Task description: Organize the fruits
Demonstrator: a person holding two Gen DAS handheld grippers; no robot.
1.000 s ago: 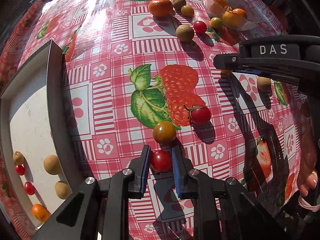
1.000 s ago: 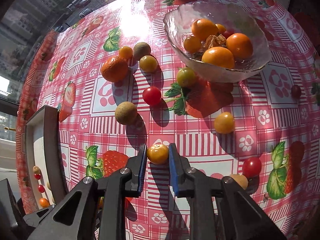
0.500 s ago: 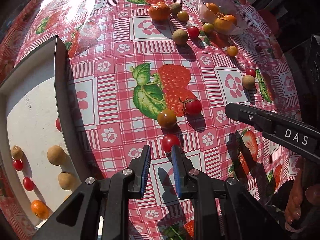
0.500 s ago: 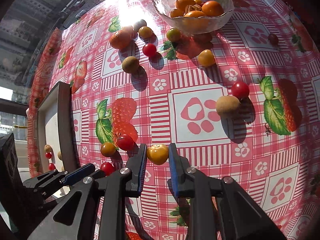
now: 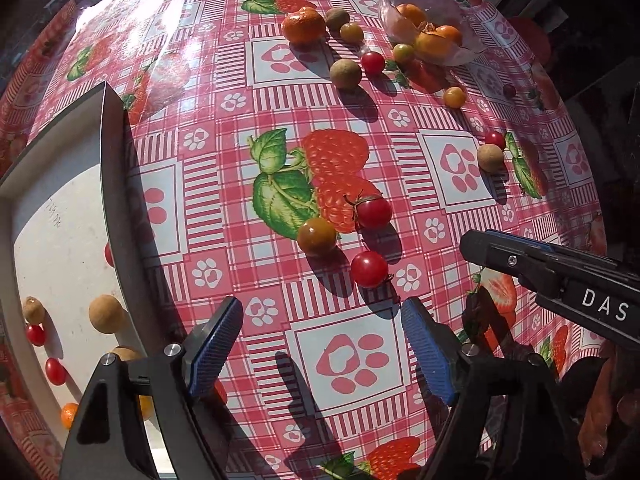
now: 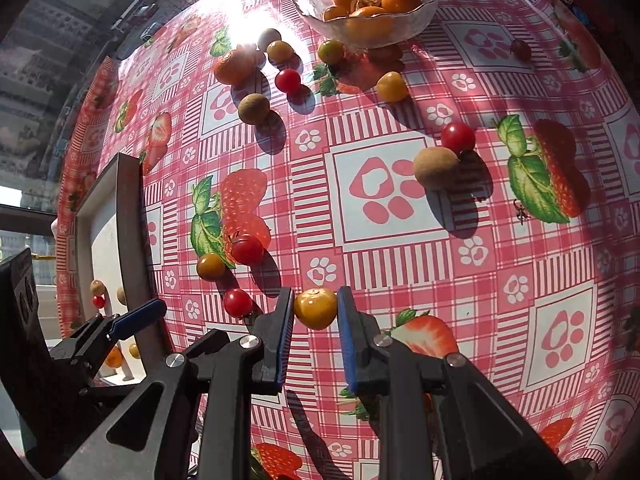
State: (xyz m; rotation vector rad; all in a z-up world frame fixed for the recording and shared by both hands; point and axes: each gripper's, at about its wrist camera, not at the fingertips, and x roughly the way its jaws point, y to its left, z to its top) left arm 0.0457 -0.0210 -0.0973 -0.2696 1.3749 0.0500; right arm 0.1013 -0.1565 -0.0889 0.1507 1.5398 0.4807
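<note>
- Left gripper (image 5: 320, 340) stood spread wide, empty, short of the small round red cherry tomato (image 5: 369, 268) on the tablecloth.
- Right gripper (image 6: 314, 312) clamped a round yellow-orange berry (image 6: 315, 307).
- Recommended: centre the tomato between pads, close gently.

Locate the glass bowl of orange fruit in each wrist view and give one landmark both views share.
Left wrist: glass bowl sits top right, near the table's far edge.
Right wrist: glass bowl sits top centre, right of the sun glare.
Shared landmark: the green-yellow tomato lying just left of the bowl.
</note>
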